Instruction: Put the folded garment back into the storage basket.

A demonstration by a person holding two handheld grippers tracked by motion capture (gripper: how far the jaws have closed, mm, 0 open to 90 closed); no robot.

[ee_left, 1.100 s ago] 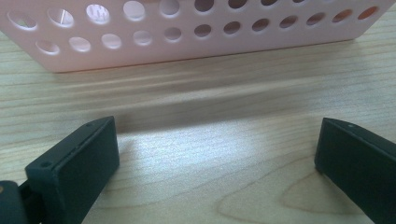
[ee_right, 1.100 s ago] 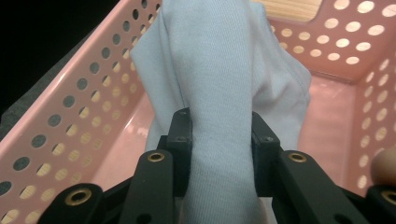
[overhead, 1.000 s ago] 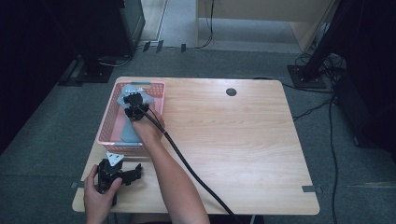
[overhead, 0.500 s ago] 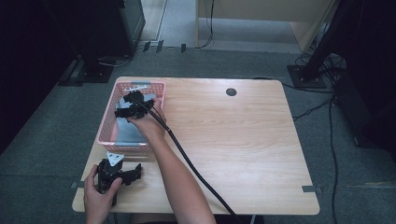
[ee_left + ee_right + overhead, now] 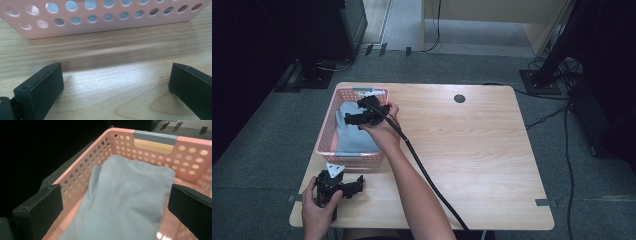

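The right gripper (image 5: 362,116) hovers over the pink basket (image 5: 326,135), fingers spread wide and holding nothing. Below them, a pale blue cloth (image 5: 125,202) lies folded inside the basket, running from the near wall toward the far wall with its grey-edged handle slot (image 5: 153,142). The wide spread looks set to straddle a fold of that cloth, so I read this as a reach poised above it. Just in front of the basket's near wall, the left gripper (image 5: 337,184) rests low on the wooden bench (image 5: 482,150), fingers wide and empty, bare wood between them. It seems parked there, out of the working arm's way yet close to the basket.
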